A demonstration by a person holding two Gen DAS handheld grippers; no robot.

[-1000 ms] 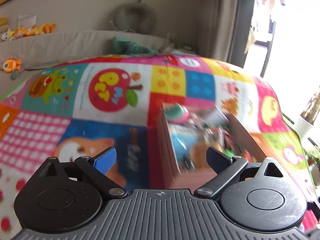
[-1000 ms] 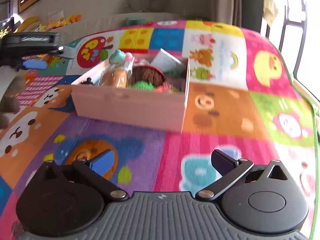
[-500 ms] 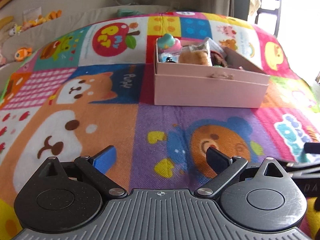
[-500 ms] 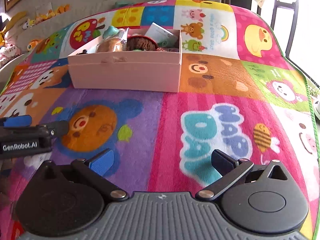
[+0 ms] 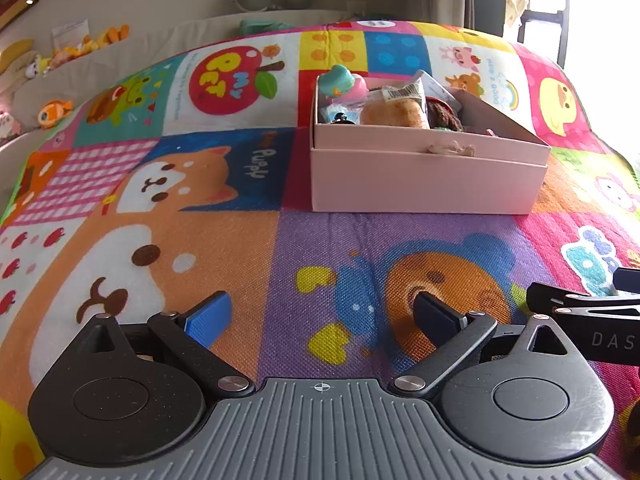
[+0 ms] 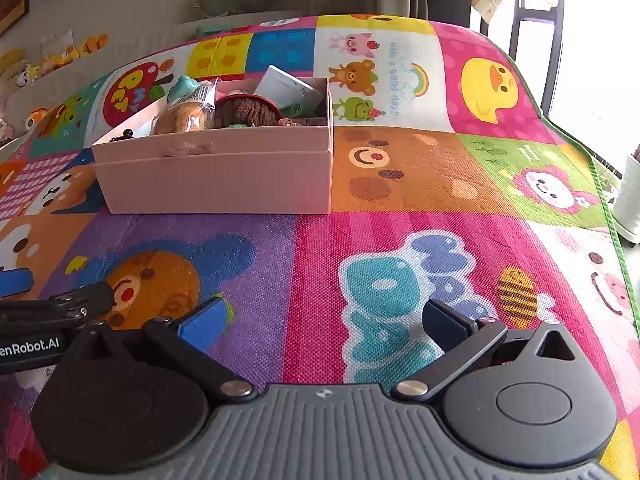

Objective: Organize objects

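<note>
Pink box [image 5: 428, 178] – filled, on play mat [image 5: 224, 248], well ahead of left gripper [image 5: 322, 316] and right gripper [image 6: 324, 320]; both spread, empty. Right view alone shows a white card [image 6: 286, 88], possibly packaging.

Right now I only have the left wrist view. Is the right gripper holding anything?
Observer: No. The right gripper is open, with nothing between its fingers.
Operator: What's at the box's right end?
Observer: In the pink box, a white card leans in the far right corner, behind a brown knitted item.
Operator: Anything further right?
Observer: A white container stands past the mat's right edge.
</note>
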